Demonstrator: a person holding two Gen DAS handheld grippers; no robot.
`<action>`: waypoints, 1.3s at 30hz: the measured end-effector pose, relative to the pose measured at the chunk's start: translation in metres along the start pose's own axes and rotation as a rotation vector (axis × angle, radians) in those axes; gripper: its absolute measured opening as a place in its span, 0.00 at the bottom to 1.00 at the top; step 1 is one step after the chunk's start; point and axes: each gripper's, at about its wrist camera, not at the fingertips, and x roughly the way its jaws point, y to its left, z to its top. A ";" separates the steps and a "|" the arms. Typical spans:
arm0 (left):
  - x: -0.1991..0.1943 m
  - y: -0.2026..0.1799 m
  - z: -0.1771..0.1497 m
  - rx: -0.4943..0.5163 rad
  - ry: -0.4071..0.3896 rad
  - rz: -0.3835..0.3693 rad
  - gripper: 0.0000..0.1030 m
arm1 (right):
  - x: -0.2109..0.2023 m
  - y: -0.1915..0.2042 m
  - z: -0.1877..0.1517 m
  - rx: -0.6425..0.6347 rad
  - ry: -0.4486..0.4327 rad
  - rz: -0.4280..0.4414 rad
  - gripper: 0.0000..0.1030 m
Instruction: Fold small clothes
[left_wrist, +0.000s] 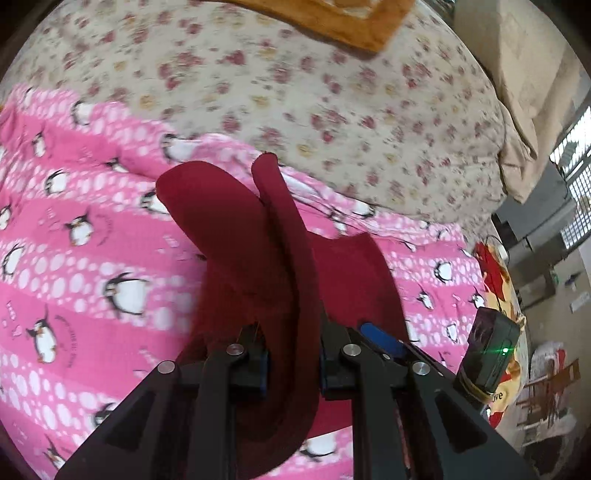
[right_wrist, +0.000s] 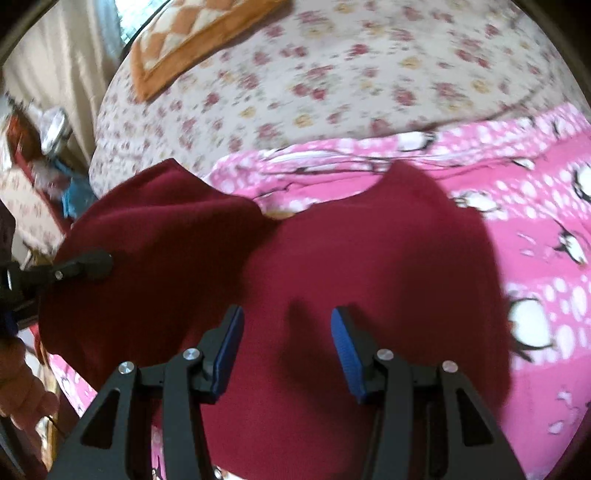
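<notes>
A dark red garment (left_wrist: 240, 236) lies on a pink penguin blanket (left_wrist: 74, 221). My left gripper (left_wrist: 293, 354) is shut on a fold of the garment, and the pinched cloth rises in a curled flap ahead of the fingers. In the right wrist view the garment (right_wrist: 369, 266) spreads across the blanket (right_wrist: 535, 229), with its left part lifted by the left gripper (right_wrist: 92, 266). My right gripper (right_wrist: 288, 332) hovers open over the middle of the garment, nothing between its blue pads (right_wrist: 347, 350).
A floral bedsheet (left_wrist: 295, 92) covers the bed beyond the blanket. An orange checked cushion (right_wrist: 192, 40) lies at the far edge. The bed's edge drops to the right, with a yellow-red printed cloth (left_wrist: 495, 273) and room furniture (left_wrist: 546, 387) beyond.
</notes>
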 end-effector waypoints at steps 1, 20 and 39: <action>0.004 -0.009 0.001 0.010 0.004 -0.003 0.00 | -0.005 -0.006 0.001 0.016 -0.003 0.003 0.50; 0.084 -0.083 -0.004 0.052 0.172 -0.161 0.12 | -0.016 -0.061 -0.023 0.060 0.029 0.092 0.56; 0.025 -0.011 -0.064 -0.022 0.101 -0.202 0.15 | -0.037 -0.107 -0.022 0.267 0.094 0.327 0.69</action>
